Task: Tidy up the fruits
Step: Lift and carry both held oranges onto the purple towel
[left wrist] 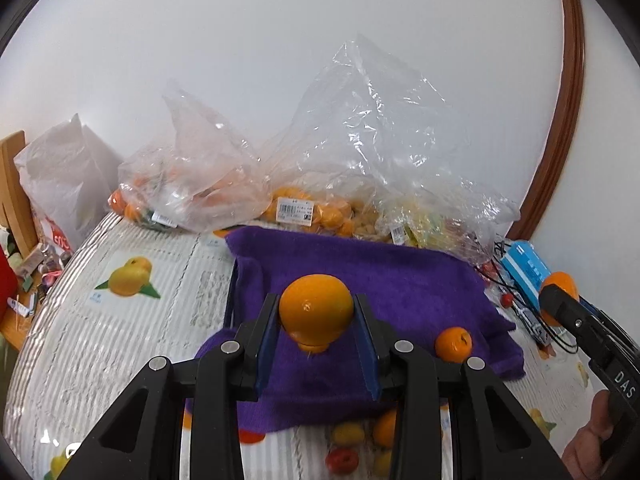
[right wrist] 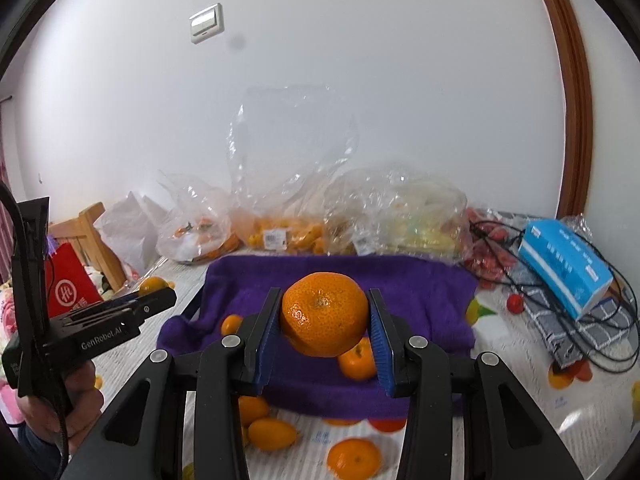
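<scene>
My left gripper [left wrist: 316, 305] is shut on a smooth orange fruit with a short neck [left wrist: 316, 316], held above a purple towel [left wrist: 400, 280]. One small mandarin [left wrist: 453, 344] lies on that towel. My right gripper [right wrist: 325, 301] is shut on a dimpled mandarin [right wrist: 324, 316], also above the purple towel [right wrist: 420, 292], where two more mandarins [right wrist: 357, 362] [right wrist: 232, 324] rest. In each wrist view the other gripper shows at the edge: the right gripper [left wrist: 560, 300] and the left gripper [right wrist: 158, 294], each with its fruit.
Clear plastic bags of fruit [left wrist: 304, 208] [right wrist: 280, 236] stand along the wall behind the towel. A blue tissue box [right wrist: 564, 268] and black cables [right wrist: 600, 344] lie at the right. The tablecloth [left wrist: 132, 276] carries fruit prints. A wooden chair [right wrist: 92, 236] stands at the left.
</scene>
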Tool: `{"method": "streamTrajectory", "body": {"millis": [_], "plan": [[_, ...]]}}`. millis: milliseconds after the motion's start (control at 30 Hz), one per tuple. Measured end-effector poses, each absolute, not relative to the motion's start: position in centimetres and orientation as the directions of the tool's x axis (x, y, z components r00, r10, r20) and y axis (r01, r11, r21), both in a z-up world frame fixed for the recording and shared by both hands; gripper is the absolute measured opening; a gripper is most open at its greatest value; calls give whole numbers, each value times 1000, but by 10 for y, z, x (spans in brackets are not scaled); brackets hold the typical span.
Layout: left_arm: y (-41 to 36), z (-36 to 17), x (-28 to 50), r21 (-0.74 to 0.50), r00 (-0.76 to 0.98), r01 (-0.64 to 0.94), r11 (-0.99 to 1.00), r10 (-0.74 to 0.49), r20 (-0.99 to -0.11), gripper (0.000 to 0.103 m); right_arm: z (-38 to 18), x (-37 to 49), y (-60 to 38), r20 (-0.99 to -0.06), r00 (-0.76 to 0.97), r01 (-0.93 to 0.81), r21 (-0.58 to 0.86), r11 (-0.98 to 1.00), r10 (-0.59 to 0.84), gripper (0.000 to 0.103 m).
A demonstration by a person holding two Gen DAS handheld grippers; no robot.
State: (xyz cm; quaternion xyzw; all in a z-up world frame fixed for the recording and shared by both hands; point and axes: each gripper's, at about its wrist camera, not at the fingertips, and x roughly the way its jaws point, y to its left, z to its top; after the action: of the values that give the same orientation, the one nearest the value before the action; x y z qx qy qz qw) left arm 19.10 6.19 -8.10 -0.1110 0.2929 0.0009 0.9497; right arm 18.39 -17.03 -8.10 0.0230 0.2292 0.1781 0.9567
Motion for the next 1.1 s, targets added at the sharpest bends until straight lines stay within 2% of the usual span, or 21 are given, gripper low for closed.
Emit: {"method": "streamTrajectory", "body": {"millis": [100,233,400,733,1100], "plan": [[58,-83,205,-240,829,-61,969,-84,-552,34,-81,193,-172,-415,839,-330,127,936,352,41],[53,-91,209,-219,849,-44,975,-79,-523,34,-92,209,-175,-420,828,-329,171,929,371,41],[57,-105,214,-221,832,-61,973,-73,-550,34,-113,224,-184,-471,815,-289,175,941,338,41],[58,-119,221,-231,812,-56,971,-90,-576,34,-120,234,-219,-461,836,-211,230,950,298,41],[60,-125,222,-229,807,-68,971,-82,-585,34,-124,236,-222,-466,842,-195,209,958,272,41]]}}
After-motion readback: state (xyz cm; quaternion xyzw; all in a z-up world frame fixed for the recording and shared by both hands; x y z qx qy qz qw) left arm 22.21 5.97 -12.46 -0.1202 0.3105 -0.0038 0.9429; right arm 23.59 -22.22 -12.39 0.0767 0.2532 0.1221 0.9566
